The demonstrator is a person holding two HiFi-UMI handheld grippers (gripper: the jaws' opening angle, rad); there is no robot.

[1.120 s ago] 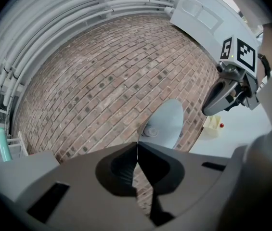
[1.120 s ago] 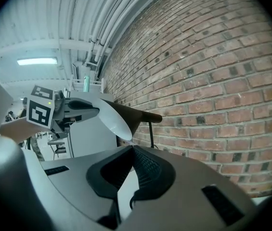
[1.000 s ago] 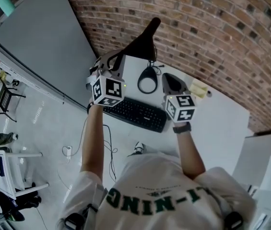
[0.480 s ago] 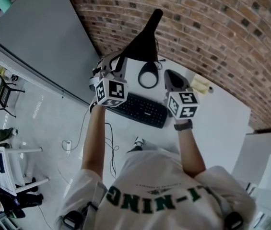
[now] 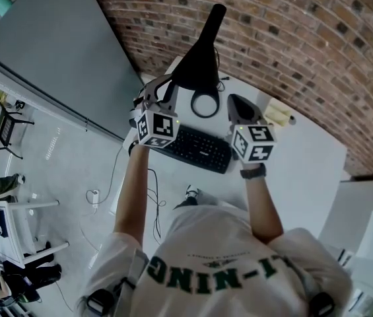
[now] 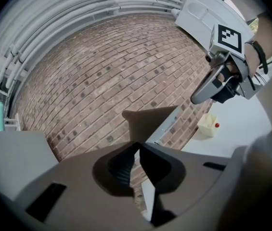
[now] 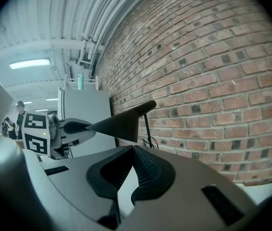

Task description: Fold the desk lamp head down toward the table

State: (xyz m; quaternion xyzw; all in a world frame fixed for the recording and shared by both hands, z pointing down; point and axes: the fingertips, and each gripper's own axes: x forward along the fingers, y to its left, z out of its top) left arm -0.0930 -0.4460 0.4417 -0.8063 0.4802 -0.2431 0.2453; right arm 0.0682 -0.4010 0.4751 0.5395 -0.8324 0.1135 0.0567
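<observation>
Brick wall (image 5: 292, 38) is seen along the back of a white table (image 5: 305, 170) in the head view, and a grey board (image 5: 54, 51) is set off the table's left edge. The lamp head (image 5: 198, 61), a black cone, is raised over the back left corner, close to the wall. A keyboard (image 5: 199, 149) is laid near the front edge, and a small yellow box (image 5: 277, 115) is placed by the wall. The table surface to the right of both is left open. The left gripper (image 5: 166, 83) is held at the cone's lower left rim and the right gripper (image 5: 234, 100) just to the cone's right, with a gap kept between them.

In the left gripper view the jaws are parted by a thin slit, having just been opening. Nothing is caught between them, and the lamp head is seen just past their tips.

In the right gripper view the jaws are pressed together at the tips, on nothing. The cone is seen above and beyond them, wide end low at the left, narrow end tilted up toward the wall, with a thin stem (image 7: 148, 129) dropping from it. The left gripper's tips are seen right at the wide rim; contact cannot be judged.
</observation>
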